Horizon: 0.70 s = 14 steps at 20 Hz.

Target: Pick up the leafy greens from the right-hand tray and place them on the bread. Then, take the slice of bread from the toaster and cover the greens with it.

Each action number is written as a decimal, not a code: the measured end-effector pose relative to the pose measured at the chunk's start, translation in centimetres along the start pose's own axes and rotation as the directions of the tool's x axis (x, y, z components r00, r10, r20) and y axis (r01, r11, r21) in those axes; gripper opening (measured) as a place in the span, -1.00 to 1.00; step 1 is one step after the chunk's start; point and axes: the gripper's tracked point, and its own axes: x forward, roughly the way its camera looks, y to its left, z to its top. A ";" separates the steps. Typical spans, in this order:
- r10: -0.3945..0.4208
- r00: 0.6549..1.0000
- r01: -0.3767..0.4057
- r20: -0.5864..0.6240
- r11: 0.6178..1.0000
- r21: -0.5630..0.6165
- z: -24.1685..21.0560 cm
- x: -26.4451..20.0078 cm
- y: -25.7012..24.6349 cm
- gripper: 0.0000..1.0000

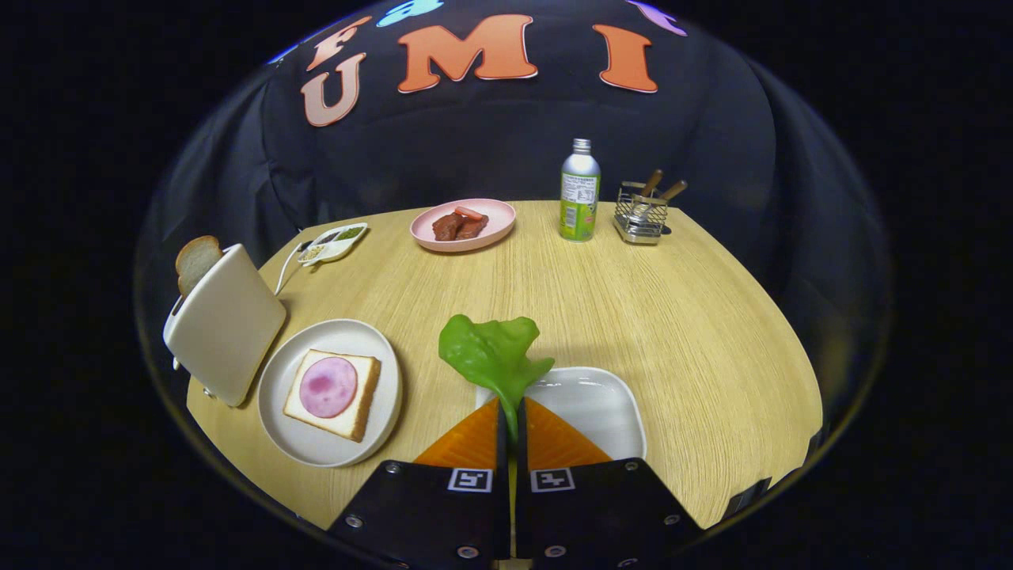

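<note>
Pale wood bench (633, 317) carries everything. Nearest, the hand-held gripper (511, 416) pinches the stem of the leafy greens (491, 352) between both fingers, above the white tray (601, 404). Beside it, ham-topped bread (332, 392) lies on a round plate (388, 412). Beyond, a toaster (225, 321) holds a bread slice (196, 260).
</note>
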 end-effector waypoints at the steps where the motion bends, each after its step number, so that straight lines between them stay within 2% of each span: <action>1: 0.010 1.000 -0.010 0.003 1.000 -0.005 0.1 -0.2 0.8 -0.93; 14: 0.108 0.993 -0.105 0.042 0.992 -0.074 1.7 -2.5 11.2 -0.93</action>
